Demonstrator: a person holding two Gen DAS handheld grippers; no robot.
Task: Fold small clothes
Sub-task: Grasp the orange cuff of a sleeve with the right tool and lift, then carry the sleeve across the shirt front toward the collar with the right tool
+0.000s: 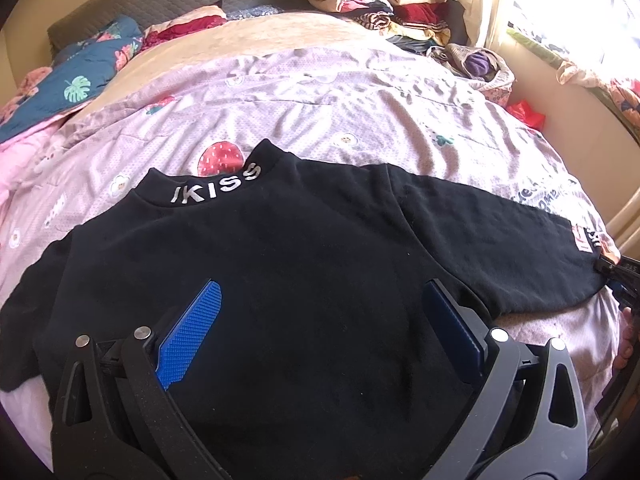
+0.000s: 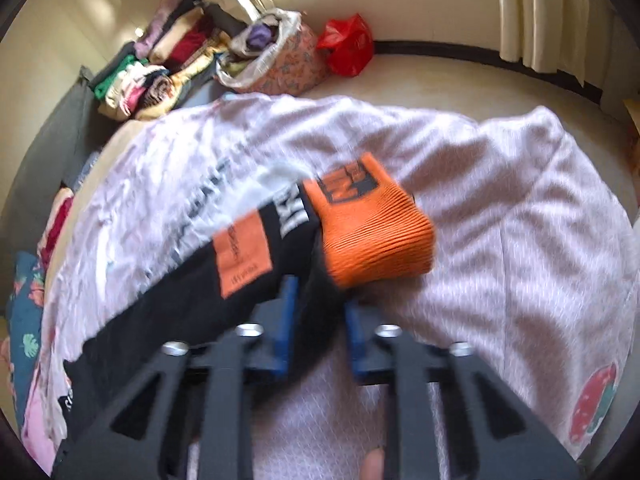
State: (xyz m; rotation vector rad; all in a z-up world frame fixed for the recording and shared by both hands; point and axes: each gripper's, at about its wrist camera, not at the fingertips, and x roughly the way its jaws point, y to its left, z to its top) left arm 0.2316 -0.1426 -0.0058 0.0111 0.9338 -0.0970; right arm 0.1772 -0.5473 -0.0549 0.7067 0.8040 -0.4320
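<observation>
Clamping the orange cuff [image 2: 378, 232] at centre frame, the right gripper [image 2: 316, 312] holds one sleeve of the black top [image 1: 280, 280] spread on the bed [image 1: 360, 112], the left gripper [image 1: 320, 320] hovering wide open and empty; a thin pinch may slip mid-fold.

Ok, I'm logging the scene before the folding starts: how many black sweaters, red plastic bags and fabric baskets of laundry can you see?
black sweater: 1
red plastic bag: 1
fabric basket: 1
Total: 3
</observation>
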